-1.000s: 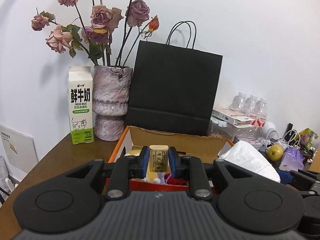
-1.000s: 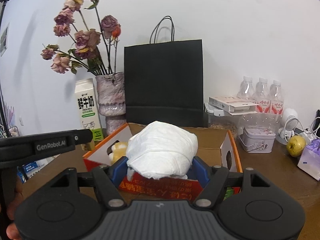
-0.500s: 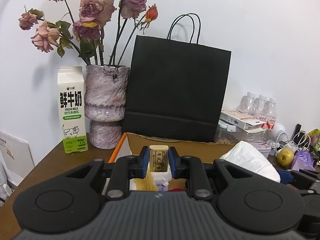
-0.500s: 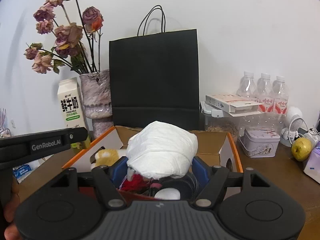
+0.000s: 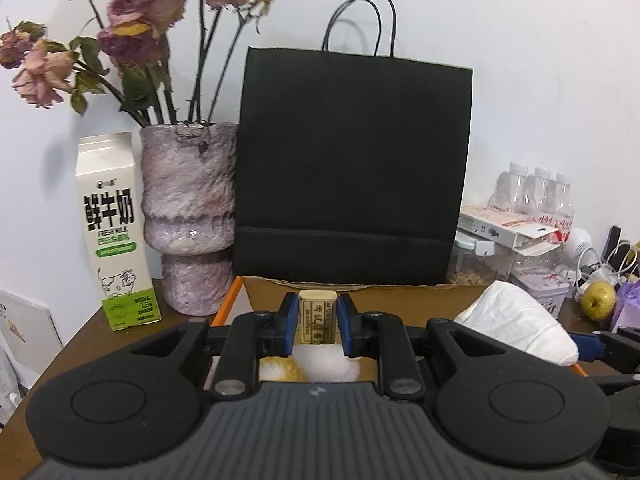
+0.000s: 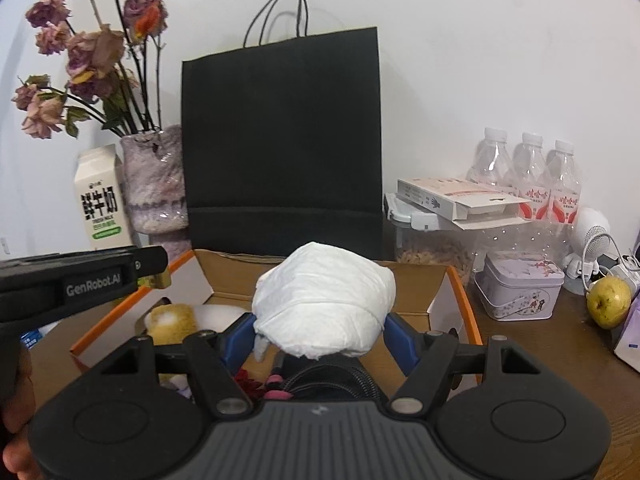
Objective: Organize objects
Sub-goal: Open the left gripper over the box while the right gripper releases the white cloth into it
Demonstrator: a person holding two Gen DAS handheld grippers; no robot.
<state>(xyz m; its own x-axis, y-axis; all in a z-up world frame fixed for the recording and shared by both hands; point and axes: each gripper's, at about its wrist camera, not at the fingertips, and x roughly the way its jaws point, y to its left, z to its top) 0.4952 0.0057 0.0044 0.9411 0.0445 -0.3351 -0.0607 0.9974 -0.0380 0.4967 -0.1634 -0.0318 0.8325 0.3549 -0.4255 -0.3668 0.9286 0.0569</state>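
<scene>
My left gripper [image 5: 318, 322] is shut on a small tan block with printed characters [image 5: 317, 316], held over the open cardboard box with orange edges [image 5: 228, 300]. In the right wrist view my right gripper [image 6: 320, 334] is shut on a white crumpled bundle [image 6: 324, 304], held above the same box [image 6: 460, 292]. Inside the box lie a yellow-and-white plush toy [image 6: 172, 318], a dark round item and red and pink bits. The left gripper's body [image 6: 80, 280] shows at the left of the right wrist view. The white bundle [image 5: 516, 324] shows at the right of the left wrist view.
Behind the box stand a black paper bag [image 5: 352, 168], a purple vase of dried roses [image 5: 188, 216] and a milk carton [image 5: 114, 236]. To the right are water bottles [image 6: 528, 176], a flat white carton [image 6: 460, 198], a lilac tin [image 6: 520, 284], a clear container and a yellow-green fruit [image 6: 608, 296].
Both grippers have moved forward toward the wall and now hang over the box with their loads still gripped. The box interior now shows below them.
</scene>
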